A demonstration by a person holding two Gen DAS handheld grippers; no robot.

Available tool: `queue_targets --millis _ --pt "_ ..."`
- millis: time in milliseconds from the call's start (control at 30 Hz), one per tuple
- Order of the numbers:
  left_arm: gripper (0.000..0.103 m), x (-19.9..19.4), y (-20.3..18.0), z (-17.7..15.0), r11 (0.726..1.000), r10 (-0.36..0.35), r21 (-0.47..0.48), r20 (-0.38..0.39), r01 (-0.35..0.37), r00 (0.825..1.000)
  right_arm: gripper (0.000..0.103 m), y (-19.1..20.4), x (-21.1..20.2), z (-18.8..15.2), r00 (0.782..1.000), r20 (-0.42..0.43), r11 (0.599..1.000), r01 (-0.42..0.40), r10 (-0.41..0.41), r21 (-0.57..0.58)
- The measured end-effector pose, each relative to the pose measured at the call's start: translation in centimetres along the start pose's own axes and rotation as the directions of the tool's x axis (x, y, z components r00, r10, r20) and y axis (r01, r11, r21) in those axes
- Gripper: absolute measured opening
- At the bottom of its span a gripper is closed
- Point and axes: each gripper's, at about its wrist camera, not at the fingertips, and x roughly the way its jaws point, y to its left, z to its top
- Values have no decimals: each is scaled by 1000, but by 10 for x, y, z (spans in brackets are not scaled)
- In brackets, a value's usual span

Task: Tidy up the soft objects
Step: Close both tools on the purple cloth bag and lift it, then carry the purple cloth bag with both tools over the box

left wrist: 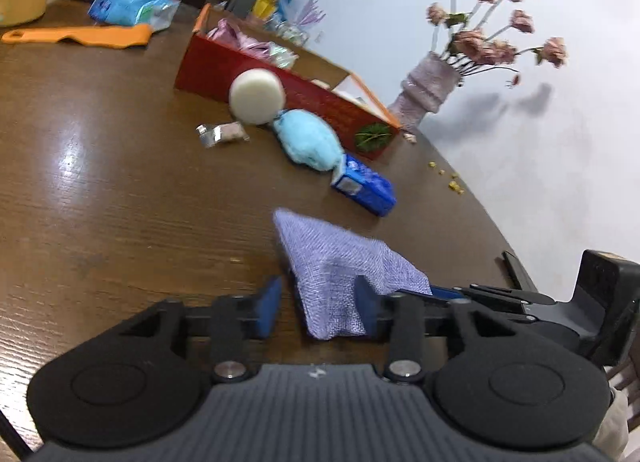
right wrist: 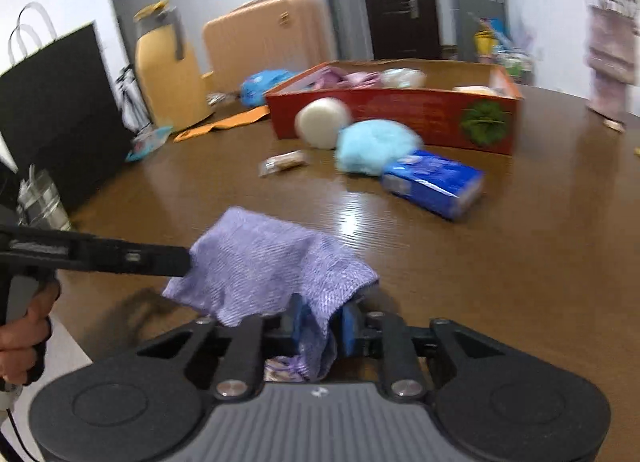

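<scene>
You are clamping the purple cloth [right wrist: 272, 266] between the nearly closed blue pads of your right gripper [right wrist: 322, 326] just above the brown table [right wrist: 500, 262], while your left gripper [left wrist: 318, 302] is standing half open, one pad touching the cloth's other side.

The right gripper [right wrist: 319, 332] has its blue pads pressed close together, pinching a fold of the purple cloth [right wrist: 264, 266] low over the table. The left gripper [left wrist: 318, 306] has its jaws parted, one pad bare and the other against the cloth. In the right wrist view it reaches in from the left, a bare hand [right wrist: 24, 326] wrapped round its handle.
</scene>
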Motion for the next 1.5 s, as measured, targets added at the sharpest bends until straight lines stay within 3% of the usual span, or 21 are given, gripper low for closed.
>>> queue_targets --millis 167,300,333,433,533,600,767,900,1033,1167,1267,1433,1500 --pt "46 2 -10 8 999 38 20 42 -39 998 42 -21 -17 -1 992 110 993 49 -61 104" --pt "46 19 -14 3 997 69 33 5 -69 998 52 -25 -5 -1 984 153 989 77 -96 125" --pt "45 23 -14 1 997 73 37 -6 -73 997 52 -24 0 -1 983 156 989 77 -96 124" --pt "24 29 -15 -3 997 64 46 -35 -62 997 51 -17 18 -3 986 139 991 79 -93 104" --pt "18 30 -16 -5 997 62 57 -43 -60 997 47 -7 26 -6 983 135 992 121 -124 35" --pt "17 29 -16 -5 997 49 56 -42 -47 998 35 -4 29 -7 984 123 992 128 -128 7" --pt "15 32 -20 -6 997 36 70 -48 -33 998 24 4 31 -14 981 137 986 151 -140 -68" --pt "12 33 -25 -1 996 22 87 -45 -18 999 11 1 30 -14 981 150 991 130 -123 -36" --pt "11 33 -30 17 994 -22 106 -25 25 999 7 -8 23 -1 980 179 996 86 -87 9" --pt "11 41 -40 63 986 -85 145 21 81 996 7 -20 11 40 964 255 997 77 -72 -10" --pt "10 60 -52 114 977 -107 192 62 93 992 7 -37 17 94 952 295 992 109 -86 -63" --pt "10 131 -61 208 974 -70 220 48 57 996 7 -81 69 198 959 262 989 130 -106 -74" --pt "10 171 -61 241 978 -12 209 26 7 1000 7 -99 104 239 964 223 985 161 -143 -67"
